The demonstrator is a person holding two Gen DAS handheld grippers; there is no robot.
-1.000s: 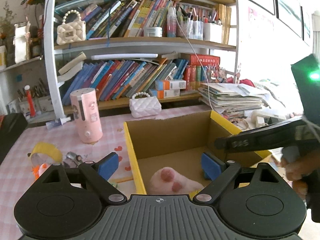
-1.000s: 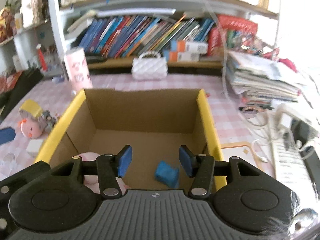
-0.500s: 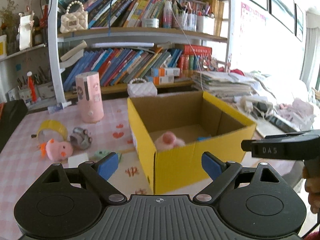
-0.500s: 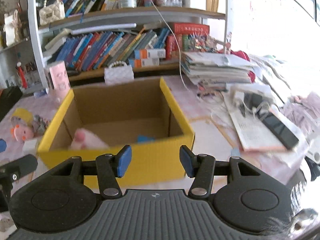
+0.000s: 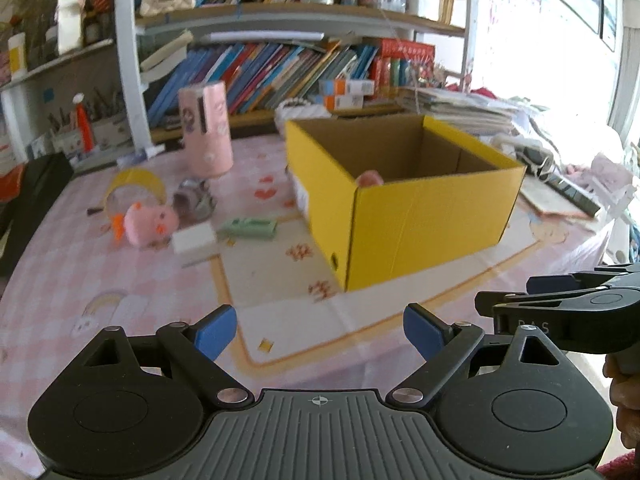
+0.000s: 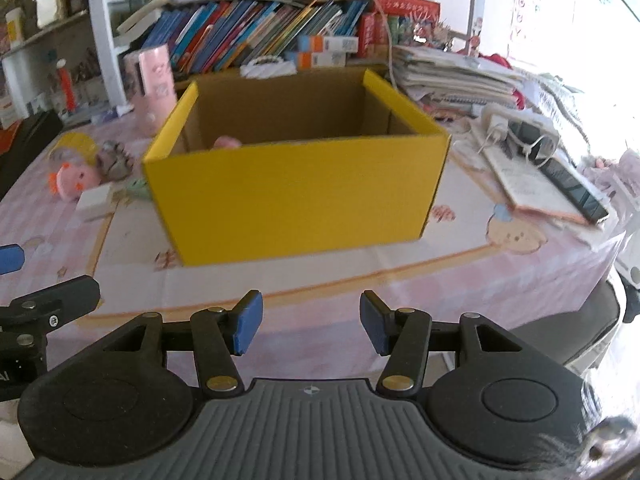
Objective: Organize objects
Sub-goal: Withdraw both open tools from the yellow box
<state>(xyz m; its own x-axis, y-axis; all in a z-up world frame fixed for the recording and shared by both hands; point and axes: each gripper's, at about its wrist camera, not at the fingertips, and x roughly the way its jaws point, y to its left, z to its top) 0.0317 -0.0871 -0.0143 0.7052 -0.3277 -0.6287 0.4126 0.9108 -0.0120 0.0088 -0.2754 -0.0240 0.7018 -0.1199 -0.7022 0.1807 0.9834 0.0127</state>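
We are finding the left gripper [image 5: 320, 330] with its blue pads [image 5: 214, 330] standing wide apart and nothing between them. The right gripper [image 6: 310, 328] is showing a narrower gap, also empty, pads touching nothing. Both are hovering over the near edge of the table [image 6: 500, 280], tilted downward and pointing toward the box [image 6: 296, 196]; the right gripper's black body is also showing at the right of the left view, with part of a hand [image 5: 626, 392] behind it.

We are noting the yellow box standing upright and open-topped at mid-table, its long axis running across the right view, well apart from both grippers. Inside it, only the top of a pink plush [image 5: 370, 178] is showing above the near wall; the rest of the interior is hidden.

Left of the box, on the cloth, we are seeing a pink toy [image 5: 150, 226], a white block [image 5: 194, 240] and a green item [image 5: 250, 227] lying lengthwise toward the box. A pink cylinder [image 5: 206, 128] is standing upright behind them.
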